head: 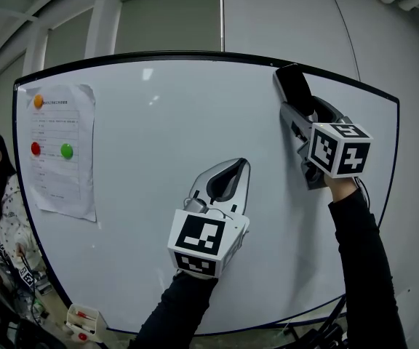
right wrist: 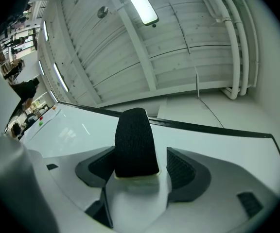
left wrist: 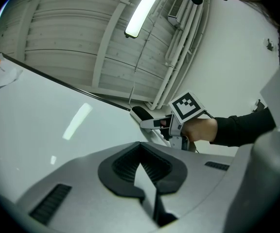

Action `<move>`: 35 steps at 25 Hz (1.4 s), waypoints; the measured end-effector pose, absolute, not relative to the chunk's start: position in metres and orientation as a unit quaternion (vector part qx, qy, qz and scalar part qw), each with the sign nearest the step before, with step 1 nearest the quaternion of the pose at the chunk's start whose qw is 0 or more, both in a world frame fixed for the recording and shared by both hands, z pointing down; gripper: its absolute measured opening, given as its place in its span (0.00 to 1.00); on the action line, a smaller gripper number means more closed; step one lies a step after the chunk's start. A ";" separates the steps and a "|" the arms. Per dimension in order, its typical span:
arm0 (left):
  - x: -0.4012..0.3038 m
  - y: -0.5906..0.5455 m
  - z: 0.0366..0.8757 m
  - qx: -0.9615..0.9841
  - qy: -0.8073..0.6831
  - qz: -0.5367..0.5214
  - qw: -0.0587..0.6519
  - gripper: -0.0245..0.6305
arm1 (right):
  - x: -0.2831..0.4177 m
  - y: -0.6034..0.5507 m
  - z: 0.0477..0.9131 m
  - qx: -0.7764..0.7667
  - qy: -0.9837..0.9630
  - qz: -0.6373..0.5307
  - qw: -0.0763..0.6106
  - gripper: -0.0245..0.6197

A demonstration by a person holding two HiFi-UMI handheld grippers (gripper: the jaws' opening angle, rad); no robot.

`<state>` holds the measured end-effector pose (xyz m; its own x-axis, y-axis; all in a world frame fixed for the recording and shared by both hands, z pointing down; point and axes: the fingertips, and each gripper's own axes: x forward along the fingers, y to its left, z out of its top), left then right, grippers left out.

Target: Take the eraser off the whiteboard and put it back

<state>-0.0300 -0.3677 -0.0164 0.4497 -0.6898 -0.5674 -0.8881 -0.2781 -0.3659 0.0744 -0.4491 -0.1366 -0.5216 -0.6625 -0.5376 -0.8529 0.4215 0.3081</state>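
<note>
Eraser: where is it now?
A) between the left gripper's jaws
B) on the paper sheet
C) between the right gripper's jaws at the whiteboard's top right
C: the black eraser stands between the right gripper's jaws, a gap beside one pad, at the whiteboard's top right edge.

Upright dark-framed whiteboard. On left part: paper sheet, orange magnet at its top, red magnet and green magnet side by side lower. Black eraser near top right edge (contact with board unclear).
</note>
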 end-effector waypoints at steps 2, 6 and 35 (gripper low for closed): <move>-0.031 -0.368 -0.014 -0.785 0.504 0.149 0.328 0.05 | 0.077 -0.450 -0.136 -0.460 0.826 0.278 0.170 0.51; -0.032 -0.368 -0.012 -0.785 0.506 0.147 0.326 0.05 | 0.080 -0.450 -0.132 -0.458 0.828 0.275 0.173 0.51; -0.004 -0.356 0.057 -0.810 0.495 0.124 0.287 0.05 | 0.107 -0.376 0.018 -0.451 0.829 0.280 0.176 0.13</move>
